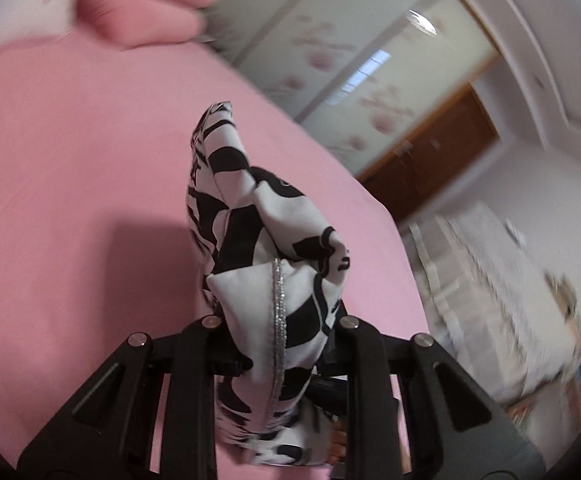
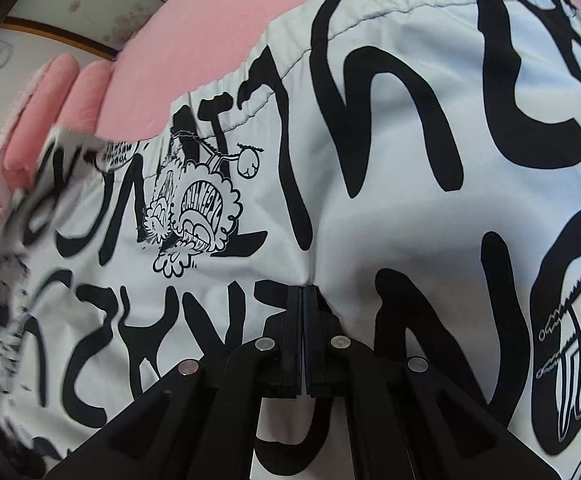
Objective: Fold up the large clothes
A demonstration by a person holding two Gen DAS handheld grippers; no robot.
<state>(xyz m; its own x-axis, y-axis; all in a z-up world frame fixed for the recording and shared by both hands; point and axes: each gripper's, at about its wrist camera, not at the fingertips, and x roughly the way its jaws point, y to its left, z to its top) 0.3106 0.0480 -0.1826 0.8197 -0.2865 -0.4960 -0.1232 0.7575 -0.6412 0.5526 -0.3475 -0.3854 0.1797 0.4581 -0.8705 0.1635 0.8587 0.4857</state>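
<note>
The garment is white cloth [image 2: 370, 160] printed with big black letters and cartoon drawings. It fills most of the right wrist view, spread over a pink bed sheet [image 2: 210, 20]. My right gripper [image 2: 304, 292] is shut, its fingertips pinching a small pucker of that cloth, and creases run out from the pinch. In the left wrist view a bunched corner of the same garment [image 1: 258, 240], with a silver trim line, stands up out of my left gripper [image 1: 278, 332]. That gripper is shut on the bunch and held above the sheet [image 1: 70, 160]. The cloth hides its fingertips.
Pink pillows [image 1: 142, 8] lie at the head of the bed, also seen as pink rolls [image 2: 70, 112]. Past the bed's edge stand a flowered wardrobe [image 1: 330, 40], a brown door [image 1: 442, 152] and blurred white furniture [image 1: 490, 280].
</note>
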